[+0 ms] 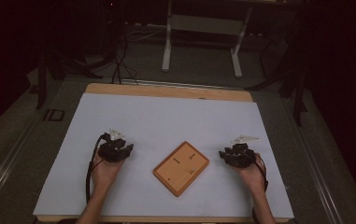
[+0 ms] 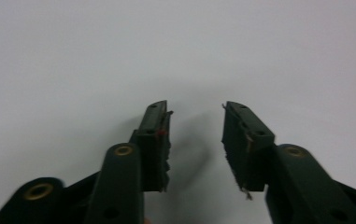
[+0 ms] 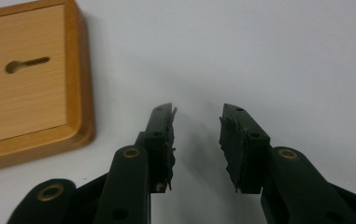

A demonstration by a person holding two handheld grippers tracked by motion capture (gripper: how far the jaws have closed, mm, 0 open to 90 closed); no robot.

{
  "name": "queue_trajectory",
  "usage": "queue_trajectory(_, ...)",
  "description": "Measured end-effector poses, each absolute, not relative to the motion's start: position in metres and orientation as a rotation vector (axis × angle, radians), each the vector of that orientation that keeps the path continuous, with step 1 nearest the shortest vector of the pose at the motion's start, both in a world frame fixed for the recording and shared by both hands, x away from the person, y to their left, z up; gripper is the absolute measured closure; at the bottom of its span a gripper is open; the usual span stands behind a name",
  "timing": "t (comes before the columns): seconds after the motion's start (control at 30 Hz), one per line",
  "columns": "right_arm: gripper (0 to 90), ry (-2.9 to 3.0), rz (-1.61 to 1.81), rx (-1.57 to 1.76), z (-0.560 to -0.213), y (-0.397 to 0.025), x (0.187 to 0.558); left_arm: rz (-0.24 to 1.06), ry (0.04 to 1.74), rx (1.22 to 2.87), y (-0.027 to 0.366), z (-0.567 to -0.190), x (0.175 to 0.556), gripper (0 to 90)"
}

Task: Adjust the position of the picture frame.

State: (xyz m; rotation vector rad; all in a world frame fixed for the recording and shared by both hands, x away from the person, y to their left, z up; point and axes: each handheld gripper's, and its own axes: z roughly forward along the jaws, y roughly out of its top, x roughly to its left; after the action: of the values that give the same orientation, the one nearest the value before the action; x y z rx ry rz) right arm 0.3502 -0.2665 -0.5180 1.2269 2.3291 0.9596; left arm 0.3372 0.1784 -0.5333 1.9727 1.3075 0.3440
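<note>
Left gripper [image 1: 119, 150] jaws spread | right gripper [image 1: 231, 155] jaws spread | wooden board [image 1: 181, 168] between, untouched

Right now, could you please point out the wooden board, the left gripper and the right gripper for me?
wooden board [image 1: 181, 168]: high view, middle of its top face.
left gripper [image 2: 195, 128]: left gripper view, midway between its open fingers.
right gripper [image 3: 197, 130]: right gripper view, midway between its open fingers.

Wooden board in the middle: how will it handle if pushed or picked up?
The wooden board looks stiff, so it probably won't flex. Lying flat on the smooth white table, it should slide rather than tip. Its low rounded rim may be awkward to pinch from above.
</note>
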Motion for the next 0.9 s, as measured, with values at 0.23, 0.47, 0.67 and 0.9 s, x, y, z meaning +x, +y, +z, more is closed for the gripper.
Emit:
queue_trajectory(0.23, 59.8, 2.333, 1.003, 1.23, -0.511, -0.265, 0.344, 0.372, 1.256, 2.018, 0.172, -0.528, 0.331, 61.5)
queue_trajectory(0.47, 62.3, 2.379, 0.988, 1.181, -0.506, -0.26, 0.336, 0.402, 1.21, 2.013, 0.17, -0.516, 0.324, 65.2)
queue_trajectory(0.67, 63.2, 2.438, 1.017, 1.142, -0.503, -0.255, 0.331, 0.411, 1.205, 2.013, 0.17, -0.513, 0.323, 65.0)
queue_trajectory(0.9, 64.4, 2.471, 1.005, 1.106, -0.501, -0.247, 0.326, 0.418, 1.199, 2.014, 0.169, -0.512, 0.322, 64.7)
